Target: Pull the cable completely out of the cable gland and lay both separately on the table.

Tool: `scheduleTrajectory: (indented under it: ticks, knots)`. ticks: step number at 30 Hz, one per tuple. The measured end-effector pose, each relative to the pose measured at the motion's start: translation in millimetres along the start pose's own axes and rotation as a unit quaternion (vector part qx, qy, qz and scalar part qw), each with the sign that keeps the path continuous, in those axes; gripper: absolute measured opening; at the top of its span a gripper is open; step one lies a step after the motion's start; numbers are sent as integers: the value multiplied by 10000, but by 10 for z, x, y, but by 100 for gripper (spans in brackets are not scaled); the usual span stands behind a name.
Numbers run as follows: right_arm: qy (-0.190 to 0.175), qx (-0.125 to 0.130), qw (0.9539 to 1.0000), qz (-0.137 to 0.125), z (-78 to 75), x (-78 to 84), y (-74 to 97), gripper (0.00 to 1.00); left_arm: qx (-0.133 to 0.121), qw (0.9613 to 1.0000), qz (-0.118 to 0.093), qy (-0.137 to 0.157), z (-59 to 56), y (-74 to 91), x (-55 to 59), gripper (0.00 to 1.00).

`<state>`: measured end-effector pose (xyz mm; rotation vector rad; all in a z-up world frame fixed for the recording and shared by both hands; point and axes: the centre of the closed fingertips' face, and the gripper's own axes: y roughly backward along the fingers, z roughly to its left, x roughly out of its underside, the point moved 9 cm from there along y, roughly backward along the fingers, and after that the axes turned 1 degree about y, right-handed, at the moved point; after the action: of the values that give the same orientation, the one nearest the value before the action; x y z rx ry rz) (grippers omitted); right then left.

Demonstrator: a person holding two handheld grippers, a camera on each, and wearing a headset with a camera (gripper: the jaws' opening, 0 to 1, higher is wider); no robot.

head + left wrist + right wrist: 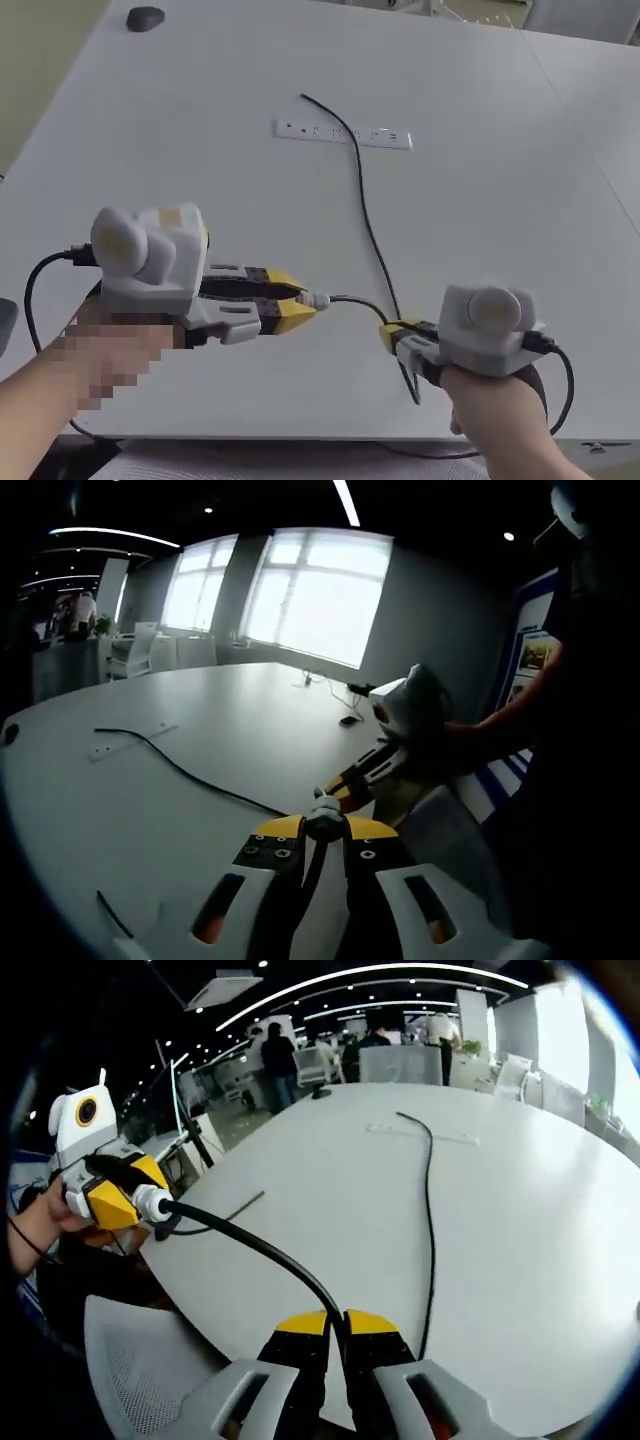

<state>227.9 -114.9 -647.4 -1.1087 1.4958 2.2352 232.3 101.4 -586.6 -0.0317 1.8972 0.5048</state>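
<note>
Head view half-hides the cable gland (316, 299) between clamped jaws of the left gripper (303, 299), while jaws of the right gripper (392, 335) pinch the cable (368, 215) just beside it over a white office worktop (200, 180).

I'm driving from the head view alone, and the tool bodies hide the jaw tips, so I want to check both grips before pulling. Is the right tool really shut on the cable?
Observer: Yes. In the right gripper view, the right tool has its yellow jaw tips closed on the cable.
Operator: And the gland, is it held squarely on the left side?
Observer: In the left gripper view, the cable gland sits pinched right at the tips of the left tool, centred between the two jaws.
</note>
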Motion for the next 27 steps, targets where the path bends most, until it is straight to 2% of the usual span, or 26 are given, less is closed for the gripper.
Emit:
scheduleTrajectory:
  ticks: [4,7,9,14,17,20,21,22,24,25,27]
  knots:
    - [123,-39,9999,-64,19,-4,47,0,-38,10000,-2,5,11,23,-13,15]
    - [373,-75,9992,-104,26,-14,91,1,-72,10000,-15,8,26,39,-24,15]
    - [683,-89,9975,-137,41,-24,134,1,-95,9999,-28,26,34,50,-32,15]
    - [1040,-51,9945,-122,87,-34,206,1,-131,9999,-52,46,42,70,-46,15]
    - [1199,-119,9926,-142,129,-53,227,2,-154,9998,-6,101,46,70,-28,15]
    - [1385,-163,9901,-128,220,-148,299,8,-153,9998,-29,122,34,66,-30,15]
    - [1474,-296,9885,-179,277,-198,331,12,-148,9998,-39,125,25,66,-33,15]
    - [1685,-332,9847,-286,345,-276,380,13,-139,9998,-48,135,20,64,-35,15]
    - [2199,-226,9747,-342,410,-370,433,13,-117,9998,-51,143,2,56,-32,15]
    - [2479,-202,9681,-314,462,-416,447,12,-108,9998,-35,145,-6,49,-23,15]
    - [2644,-297,9632,-373,554,-469,430,12,-100,9998,-8,146,-15,42,-11,15]
